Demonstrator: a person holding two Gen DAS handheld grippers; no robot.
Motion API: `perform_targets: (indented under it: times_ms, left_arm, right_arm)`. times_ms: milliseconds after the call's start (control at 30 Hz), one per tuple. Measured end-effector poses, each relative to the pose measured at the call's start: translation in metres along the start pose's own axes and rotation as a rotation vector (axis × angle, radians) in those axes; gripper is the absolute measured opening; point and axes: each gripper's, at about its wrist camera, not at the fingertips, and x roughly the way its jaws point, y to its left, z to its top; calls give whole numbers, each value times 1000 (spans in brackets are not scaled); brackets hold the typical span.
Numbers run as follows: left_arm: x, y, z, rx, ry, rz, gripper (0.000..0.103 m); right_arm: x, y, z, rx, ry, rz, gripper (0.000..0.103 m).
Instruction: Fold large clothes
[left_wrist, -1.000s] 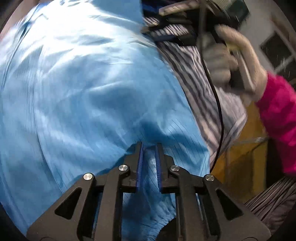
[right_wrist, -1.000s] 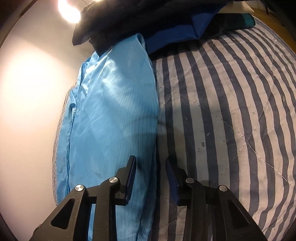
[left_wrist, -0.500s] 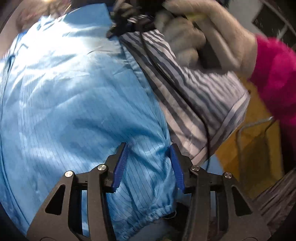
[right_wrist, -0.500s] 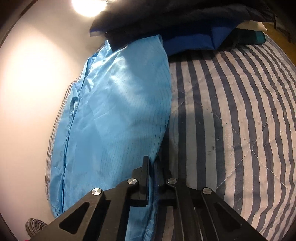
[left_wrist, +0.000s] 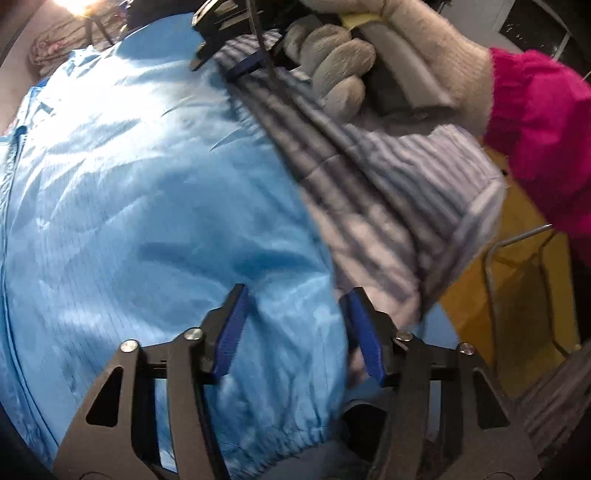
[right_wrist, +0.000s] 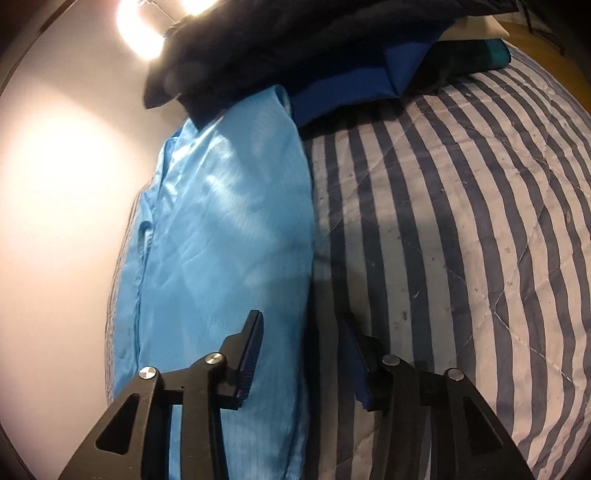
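While the light-blue jacket (right_wrist: 229, 236) lies lengthwise-folded on the striped quilt (right_wrist: 461, 221), left gripper (left_wrist: 295, 325) closing slightly, right gripper (right_wrist: 303, 350) opening, neither gripping; crosswise fold probably remains.

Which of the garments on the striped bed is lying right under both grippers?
The light blue jacket, spread flat with its edge between both grippers' fingers; the dark clothes sit piled beyond its far end.

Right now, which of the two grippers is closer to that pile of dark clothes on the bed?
Right. The right gripper straddles the light blue garment's folded edge, facing the dark clothes pile. The left gripper is at the elastic hem.
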Motion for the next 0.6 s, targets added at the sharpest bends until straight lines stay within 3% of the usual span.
perform_targets:
  times_ms: [33,100,200,333,600]
  left_arm:
    - [-1,0,-1,8,-12,17,40]
    - [-3,3,0,5,-14,-5,16]
    - [-13,14,1,-51,-31,-71,8]
    - [-37,31,-3,-134,-79,-163,7]
    - [-72,75,-19,-306,-145,-289,7]
  right_arm:
    - [2,2,1,-9,1,-5,36]
    - [5,10,2,-33,11,-27,20]
    - [6,23,0,-83,13,-78,5]
    - [3,51,-2,-167,-4,-121,1]
    - [0,91,5,-194,-39,-126,0]
